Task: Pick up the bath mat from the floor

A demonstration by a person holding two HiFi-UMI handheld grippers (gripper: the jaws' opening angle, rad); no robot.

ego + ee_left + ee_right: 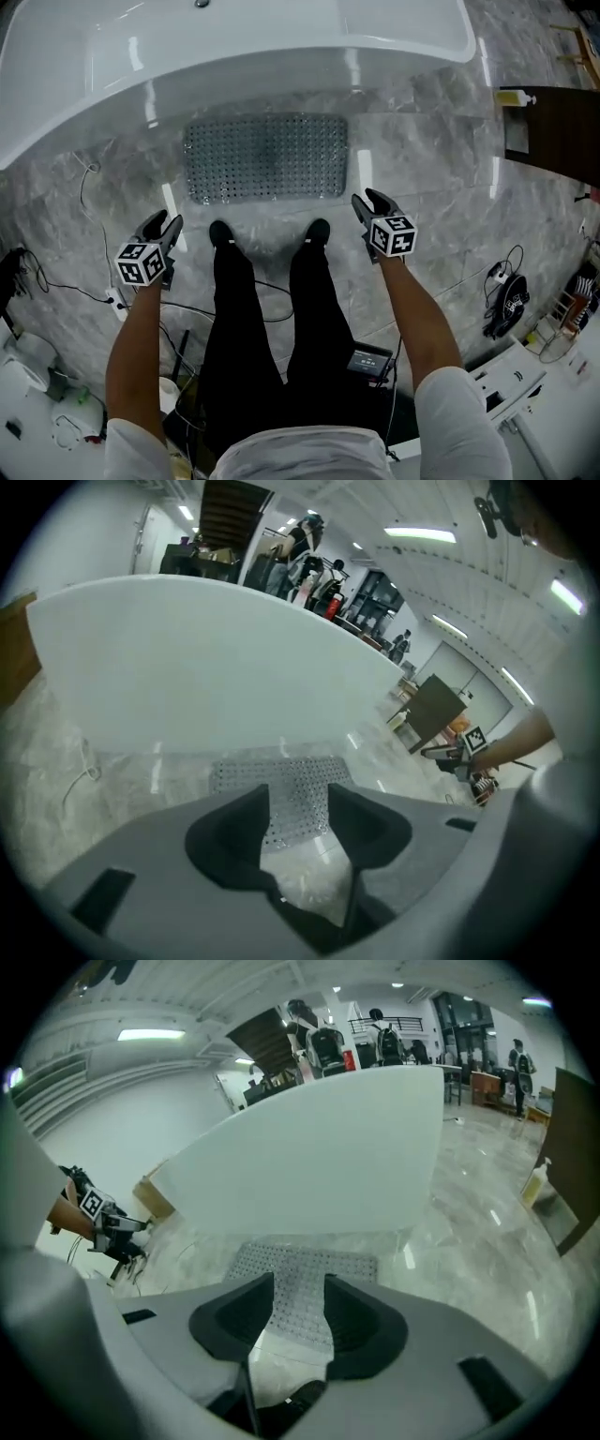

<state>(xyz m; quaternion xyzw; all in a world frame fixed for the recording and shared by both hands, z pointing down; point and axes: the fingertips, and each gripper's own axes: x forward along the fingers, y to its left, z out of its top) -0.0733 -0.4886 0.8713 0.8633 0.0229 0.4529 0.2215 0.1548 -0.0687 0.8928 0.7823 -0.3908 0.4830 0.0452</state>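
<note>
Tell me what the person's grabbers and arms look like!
The left gripper and right gripper are dark two-jaw tools. Each one carries a white cube with black square markers. Seen close up, their bodies are grey plastic with black jaw pads. The person wears white short sleeves, so the forearms are bare.

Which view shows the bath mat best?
The head view: the whole bath mat lies unobstructed on the floor beside the bathtub. Both gripper views show it foreshortened, its near part hidden behind their open jaws.

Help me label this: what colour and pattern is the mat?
Grey mat, covered in small dots; head view shows it best.
</note>
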